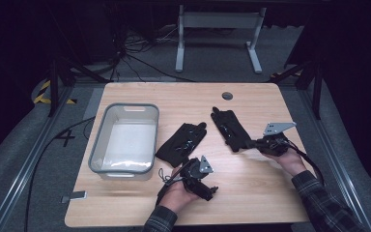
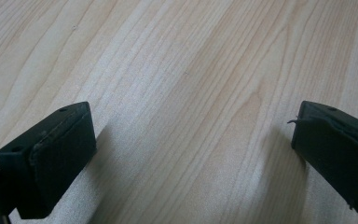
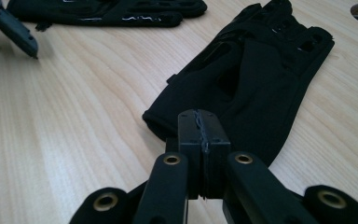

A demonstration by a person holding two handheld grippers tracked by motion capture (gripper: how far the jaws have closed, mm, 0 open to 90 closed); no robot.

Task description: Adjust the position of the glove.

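Wooden table (image 1: 251, 193) on grey carpet, dark room, white desk frame (image 1: 217, 34) behind. Grey bin (image 1: 124, 137) sits at left. Right gripper (image 1: 251, 143) jaws pressed together at cuff of right glove (image 1: 229, 128). Second glove (image 1: 181, 142) lies mid-table. Left gripper (image 1: 211, 192) spread over bare wood.

High view: overhead from near edge, facing forward across tabletop (image 1: 251, 193). Gripper views: low, close to wood; right one shares both gloves (image 3: 256, 74) with high view.
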